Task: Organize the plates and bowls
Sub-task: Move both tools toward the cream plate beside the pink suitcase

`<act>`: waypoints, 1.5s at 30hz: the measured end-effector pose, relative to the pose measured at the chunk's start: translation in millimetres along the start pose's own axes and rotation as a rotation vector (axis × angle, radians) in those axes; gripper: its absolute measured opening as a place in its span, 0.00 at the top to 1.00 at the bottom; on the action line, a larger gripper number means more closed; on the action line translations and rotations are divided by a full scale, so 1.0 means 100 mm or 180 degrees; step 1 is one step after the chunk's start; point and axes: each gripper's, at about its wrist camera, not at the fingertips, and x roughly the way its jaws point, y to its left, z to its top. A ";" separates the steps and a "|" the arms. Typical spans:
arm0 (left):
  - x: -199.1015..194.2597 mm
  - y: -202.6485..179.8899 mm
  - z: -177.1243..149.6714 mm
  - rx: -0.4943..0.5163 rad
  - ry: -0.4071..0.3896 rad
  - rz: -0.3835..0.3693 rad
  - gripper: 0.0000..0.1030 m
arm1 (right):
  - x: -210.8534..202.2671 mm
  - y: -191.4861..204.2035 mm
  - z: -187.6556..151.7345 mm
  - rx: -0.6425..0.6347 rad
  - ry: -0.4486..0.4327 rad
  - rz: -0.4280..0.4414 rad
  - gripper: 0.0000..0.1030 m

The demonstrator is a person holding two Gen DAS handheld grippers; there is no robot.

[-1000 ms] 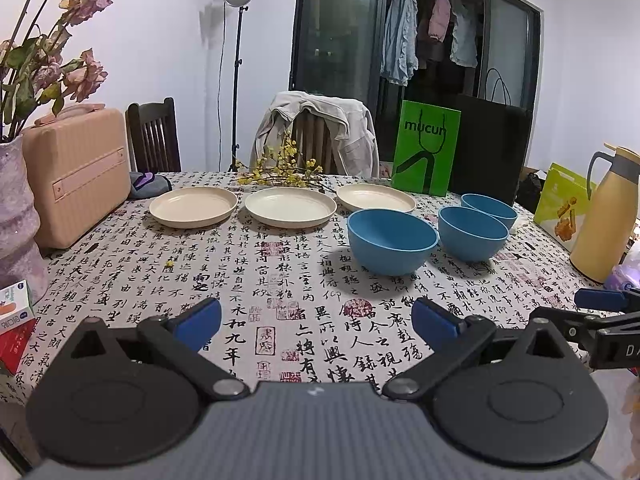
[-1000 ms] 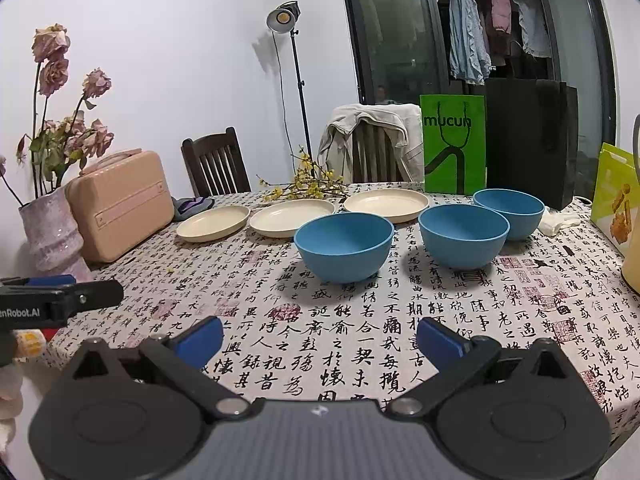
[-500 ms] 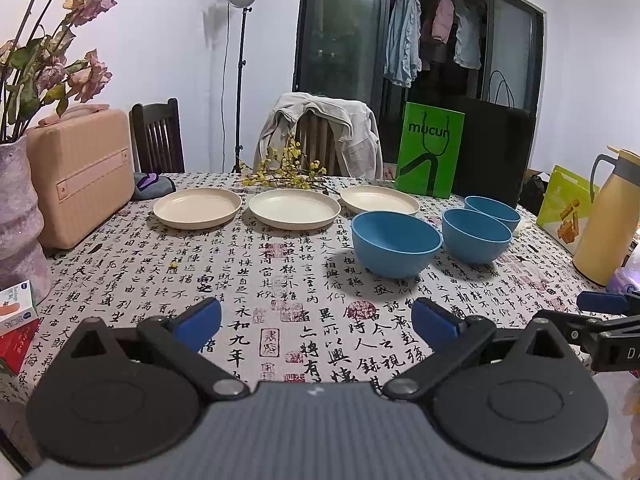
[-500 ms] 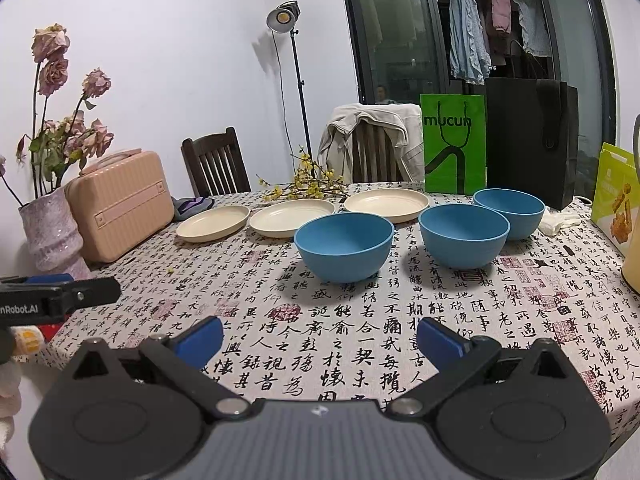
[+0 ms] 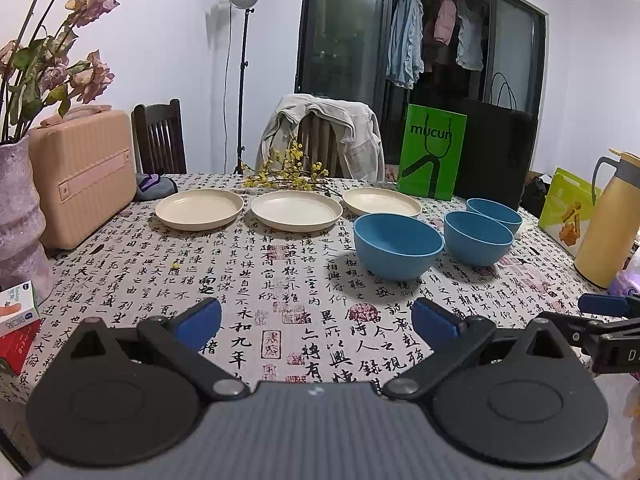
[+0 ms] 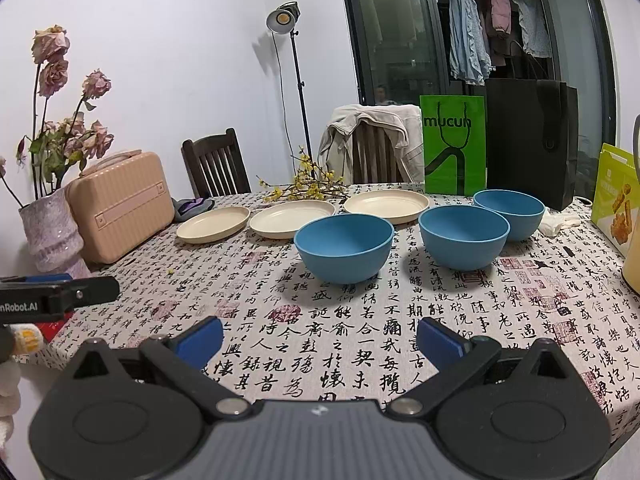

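Three cream plates lie in a row at the far side of the table: left (image 5: 199,208), middle (image 5: 296,209), right (image 5: 381,202). Three blue bowls stand in a diagonal line to their right: near (image 5: 398,244), middle (image 5: 478,236), far (image 5: 494,214). The right wrist view shows the same plates (image 6: 213,224) and bowls (image 6: 344,247). My left gripper (image 5: 316,320) is open and empty over the near table edge. My right gripper (image 6: 320,338) is open and empty, also well short of the bowls.
A pink case (image 5: 86,172) and a vase of dried roses (image 5: 18,216) stand at the left. Green (image 5: 432,158) and black bags (image 5: 498,152) stand at the back. A yellow thermos (image 5: 606,220) stands at the right. Yellow flower twigs (image 5: 288,176) lie behind the plates.
The left gripper has tilted or risen slightly, so the table scene sits a bit lower and nearer in its view. The right gripper has barely moved. Both stay open.
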 end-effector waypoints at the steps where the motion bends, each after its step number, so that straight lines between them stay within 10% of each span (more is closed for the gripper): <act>1: 0.00 0.00 0.00 -0.0001 -0.0001 0.0003 0.00 | 0.00 0.00 0.00 -0.0001 -0.0001 -0.0001 0.00; 45: 0.60 0.58 0.45 -0.0239 -0.0001 0.0310 0.00 | 0.95 0.31 0.57 -0.0100 -0.0053 0.0234 0.00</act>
